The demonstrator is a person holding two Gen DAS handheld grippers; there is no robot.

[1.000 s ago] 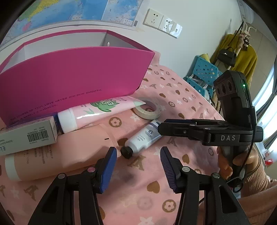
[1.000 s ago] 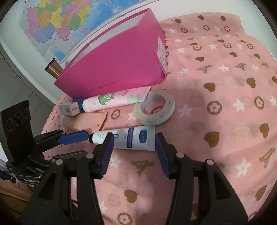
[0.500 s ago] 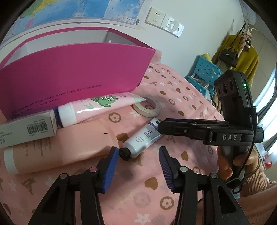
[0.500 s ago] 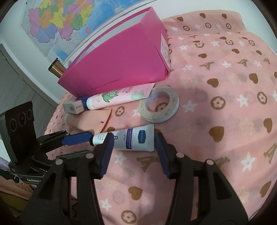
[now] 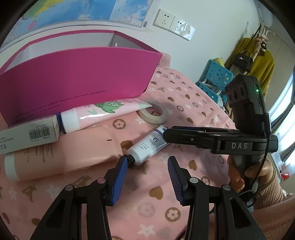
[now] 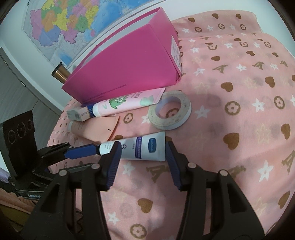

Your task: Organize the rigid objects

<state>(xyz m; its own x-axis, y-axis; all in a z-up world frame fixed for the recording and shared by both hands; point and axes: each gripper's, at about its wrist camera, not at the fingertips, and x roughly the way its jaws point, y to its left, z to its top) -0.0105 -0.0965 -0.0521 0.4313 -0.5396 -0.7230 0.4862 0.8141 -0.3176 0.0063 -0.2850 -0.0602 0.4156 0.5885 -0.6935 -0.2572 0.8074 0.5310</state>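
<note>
A small white squeeze tube with a black cap (image 6: 140, 147) lies flat on the pink patterned cloth (image 6: 239, 129), just in front of the big pink box (image 6: 129, 68). The right gripper (image 6: 142, 158) is wide open, one finger on each side of the tube. The left gripper (image 5: 147, 174) is wide open too, holding nothing, one finger touching the black cap. A white tape ring (image 6: 169, 109) lies near the box.

Wall map (image 5: 77, 14), sockets (image 5: 173, 24), window (image 5: 284, 110)
</note>
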